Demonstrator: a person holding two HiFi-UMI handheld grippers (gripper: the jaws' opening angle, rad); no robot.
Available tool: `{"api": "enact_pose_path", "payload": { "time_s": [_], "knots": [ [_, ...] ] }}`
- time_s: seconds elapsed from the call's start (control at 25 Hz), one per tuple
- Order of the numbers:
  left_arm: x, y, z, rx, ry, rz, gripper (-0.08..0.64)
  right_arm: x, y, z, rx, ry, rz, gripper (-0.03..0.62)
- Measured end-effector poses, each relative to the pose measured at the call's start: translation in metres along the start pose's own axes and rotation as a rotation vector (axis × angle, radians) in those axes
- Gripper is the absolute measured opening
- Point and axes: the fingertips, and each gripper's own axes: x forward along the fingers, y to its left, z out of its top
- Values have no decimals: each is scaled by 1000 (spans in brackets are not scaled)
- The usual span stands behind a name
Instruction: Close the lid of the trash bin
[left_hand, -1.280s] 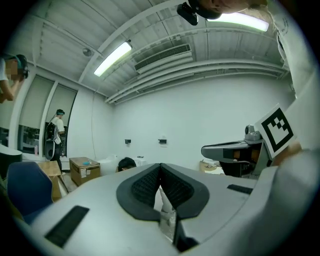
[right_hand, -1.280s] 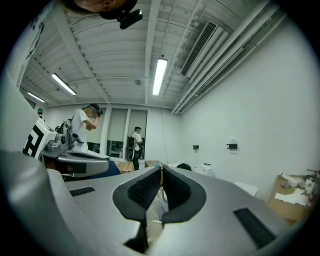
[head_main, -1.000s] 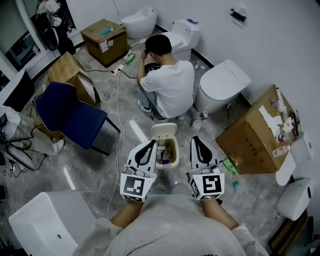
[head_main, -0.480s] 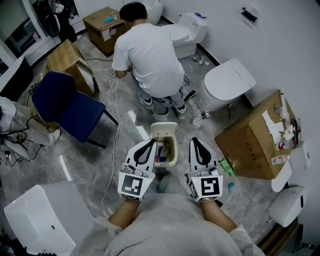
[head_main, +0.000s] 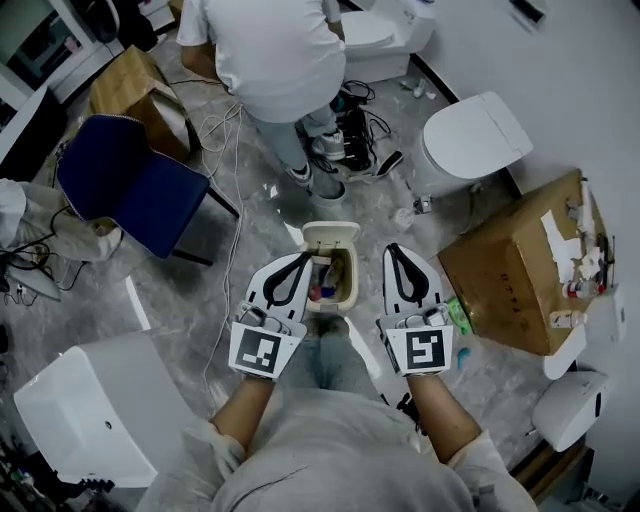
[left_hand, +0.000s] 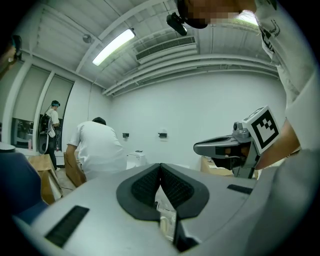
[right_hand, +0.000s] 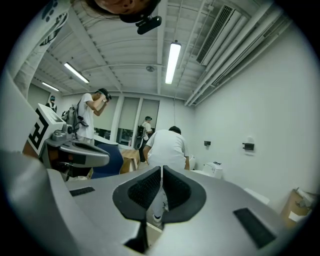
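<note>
Flanking the open trash bin (head_main: 351, 287) — left gripper (head_main: 304, 258) and right gripper (head_main: 393, 249), closed.

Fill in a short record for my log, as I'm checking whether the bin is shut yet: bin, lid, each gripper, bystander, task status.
trash bin: on the floor, rubbish inside
lid: open, raised at the far side
left gripper: jaws together, empty, at the bin's left in the head view
right gripper: jaws together, empty, at the bin's right
person in white shirt: standing beyond the bin
task status: lid not yet closed
</note>
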Motion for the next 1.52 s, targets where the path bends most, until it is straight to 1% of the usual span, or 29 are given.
{"api": "enact_pose_path", "payload": {
  "time_s": [0.12,0.16,0.28,0.32,0.4,0.52,0.56,0.68,0.8,1.12,1.28,1.44,1.52],
  "knots": [
    [13,6,-15,18,0,0,20,15,-7,-18,-28,46,20,37],
    [18,7,-20,22,-2,0,20,20,-9,-22,-33,48,30,37],
    [29,12,-36,29,9,5,20,38,-10,-29,-8,-24,59,37],
    [33,14,-42,30,13,8,20,43,-11,-35,-11,-25,72,37],
    [39,18,-55,27,23,11,20,49,-10,-53,-32,11,99,37],
    [47,24,-78,0,58,3,20,58,-9,-81,-61,75,134,37],
    [50,27,-85,-2,64,0,20,62,-9,-87,-62,79,139,38],
    [57,31,-104,4,63,-11,20,74,-8,-98,-49,25,148,37],
    [64,34,-123,18,69,-16,20,81,-7,-114,-47,18,163,37],
    [87,45,-170,42,89,-35,20,101,-1,-167,-80,67,192,37],
    [96,51,-194,46,102,-34,20,113,-3,-194,-78,85,194,37],
    [101,55,-219,56,123,-42,20,119,-5,-228,-80,159,194,37],
    [104,55,-232,65,137,-50,20,125,-5,-240,-100,160,200,37]
  ]
}}
